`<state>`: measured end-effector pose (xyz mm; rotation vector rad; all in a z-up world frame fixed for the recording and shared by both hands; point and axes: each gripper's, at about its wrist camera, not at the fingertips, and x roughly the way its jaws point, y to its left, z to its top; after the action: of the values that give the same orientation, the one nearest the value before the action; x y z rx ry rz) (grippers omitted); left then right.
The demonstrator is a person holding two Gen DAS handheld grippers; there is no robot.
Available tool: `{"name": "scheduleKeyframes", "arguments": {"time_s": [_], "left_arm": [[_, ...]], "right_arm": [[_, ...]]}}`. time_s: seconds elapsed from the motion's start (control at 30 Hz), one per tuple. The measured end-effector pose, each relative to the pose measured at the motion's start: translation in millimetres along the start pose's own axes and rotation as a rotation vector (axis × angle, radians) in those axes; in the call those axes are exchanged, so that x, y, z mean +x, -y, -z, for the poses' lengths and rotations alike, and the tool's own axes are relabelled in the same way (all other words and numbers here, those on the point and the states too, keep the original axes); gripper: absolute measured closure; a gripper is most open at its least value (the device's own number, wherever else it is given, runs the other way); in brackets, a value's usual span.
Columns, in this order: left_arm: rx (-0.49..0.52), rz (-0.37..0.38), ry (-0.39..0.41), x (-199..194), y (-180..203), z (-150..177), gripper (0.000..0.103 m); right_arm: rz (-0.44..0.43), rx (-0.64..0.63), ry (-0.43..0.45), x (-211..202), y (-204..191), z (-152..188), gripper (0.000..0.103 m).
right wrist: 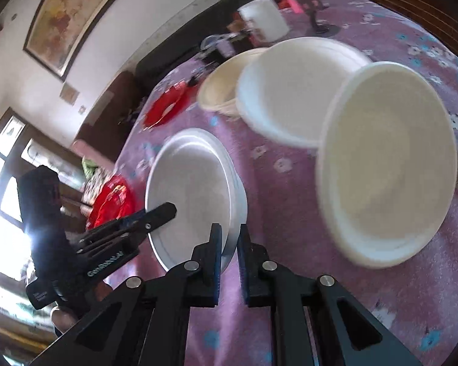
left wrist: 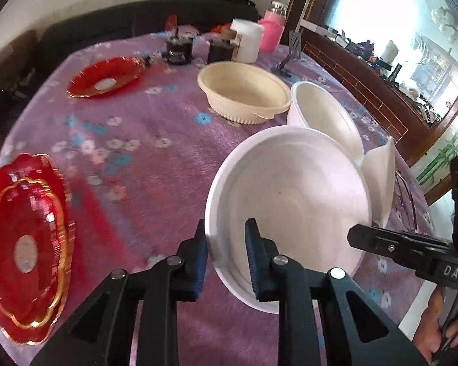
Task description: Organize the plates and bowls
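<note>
1. left gripper (left wrist: 226, 244): jaws nearly together, clamped on the near rim of the held white bowl (left wrist: 290, 201). one pad sits outside the wall, the other inside.
2. right gripper (right wrist: 229, 244): jaws almost closed, pinching the same bowl's rim on its other side. seen from the left wrist cam, its tip sits at the bowl's right edge.
3. held white bowl sits toward the near right edge of the tabletop (left wrist: 143, 158), w/ its mouth tipped toward the left cam. can't tell if the base touches the cloth. right cam shows more than one rim line, so it may be a nested pair.
4. tilted white bowl (right wrist: 387, 167) lies on its side just right of the held one, mouth facing the right cam.
5. upright white bowl (left wrist: 320, 113) is just behind the held one, near the right edge.
6. cream bowl (left wrist: 244, 91) stands upright, mid-tabletop toward the far side, beside that upright white bowl.
7. red plate stack (left wrist: 27, 244), gold-trimmed, is at the near left edge, well apart from the bowls.
8. single red plate (left wrist: 107, 76) is far left.
9. far edge: white cup (left wrist: 247, 41), pink bottle (left wrist: 271, 30), two dark jars (left wrist: 180, 48).
10. purple flowered cloth covers the tabletop.
</note>
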<state>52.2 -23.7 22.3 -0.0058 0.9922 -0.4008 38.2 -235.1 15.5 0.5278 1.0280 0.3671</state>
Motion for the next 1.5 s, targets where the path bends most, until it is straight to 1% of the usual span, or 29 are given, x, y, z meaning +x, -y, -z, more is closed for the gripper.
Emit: {"name": "scheduleKeyframes", "arguments": {"time_s": [0.07,0.1,0.17,0.23,0.27,0.3,0.33,0.4,0.43,0.5,0.57,0.6,0.63,0.67,0.73,0.8,0.87,0.93,1.0,1.1,1.13,1.2,1.23,1.27,1.33,1.5], "left_arm": [[-0.016,-0.005,-0.018,-7,-5,6,0.082],[-0.006,-0.021,-0.021,-9,-6,9,0.082],[0.004,-0.037,-0.029,-11,-9,17,0.082],[0.007,-0.059,-0.036,-10,-15,23,0.081],[0.006,-0.08,-0.035,-8,-18,25,0.081],[0.001,-0.082,-0.035,-6,-20,25,0.078],[-0.012,-0.071,-0.036,-5,-24,26,0.078],[-0.031,-0.06,-0.034,-6,-29,27,0.078],[-0.034,-0.056,-0.026,-8,-31,27,0.077],[-0.027,-0.049,-0.014,-10,-31,27,0.073],[-0.021,-0.047,0.009,-14,-29,26,0.061],[-0.02,-0.053,0.02,-15,-29,26,0.058],[-0.02,-0.06,0.032,-16,-28,25,0.054],[-0.017,-0.06,0.034,-16,-28,25,0.054],[-0.004,-0.058,0.026,-15,-25,24,0.054],[-0.005,-0.061,0.02,-12,-25,23,0.053],[-0.006,-0.061,0.009,-8,-25,22,0.053],[0.0,-0.067,0.003,-3,-23,21,0.053],[0.008,-0.07,-0.001,1,-20,21,0.053],[0.014,-0.083,-0.005,9,-18,22,0.053],[0.017,-0.086,-0.008,12,-17,22,0.055],[0.013,-0.082,-0.012,16,-16,24,0.066],[0.02,-0.076,-0.02,18,-14,25,0.077],[0.022,-0.068,-0.024,19,-13,26,0.081],[0.023,-0.068,-0.013,18,-11,28,0.083],[0.056,-0.099,0.029,11,-4,30,0.083]], "right_arm": [[-0.01,-0.009,-0.024,5,-5,3,0.092],[-0.02,-0.01,-0.039,8,-6,4,0.09],[-0.032,-0.021,-0.083,17,-8,7,0.089],[0.012,-0.046,-0.084,22,-10,8,0.089],[0.047,-0.058,-0.073,23,-10,8,0.089],[0.069,-0.067,-0.058,22,-10,8,0.087],[0.081,-0.077,-0.038,18,-10,8,0.083],[0.111,-0.108,0.01,9,-13,7,0.081],[0.138,-0.145,0.046,2,-17,8,0.081],[0.192,-0.226,0.107,-10,-28,12,0.081],[0.207,-0.285,0.16,-19,-35,16,0.081],[0.205,-0.305,0.172,-21,-37,17,0.08],[0.207,-0.318,0.168,-19,-38,18,0.079],[0.206,-0.318,0.157,-17,-39,18,0.079],[0.183,-0.304,0.131,-11,-35,19,0.079],[0.185,-0.28,0.102,-6,-29,18,0.079],[0.163,-0.258,0.088,-1,-27,19,0.079],[0.149,-0.209,0.058,5,-19,16,0.079],[0.134,-0.184,0.046,9,-15,14,0.079],[0.119,-0.149,0.027,16,-9,14,0.08],[0.115,-0.143,0.028,17,-9,14,0.081],[0.124,-0.139,0.031,18,-8,15,0.09],[0.128,-0.139,0.035,18,-8,15,0.091],[0.124,-0.138,0.041,18,-8,15,0.091],[0.118,-0.133,0.047,17,-7,16,0.092],[0.135,-0.144,0.066,17,-11,18,0.092]]}}
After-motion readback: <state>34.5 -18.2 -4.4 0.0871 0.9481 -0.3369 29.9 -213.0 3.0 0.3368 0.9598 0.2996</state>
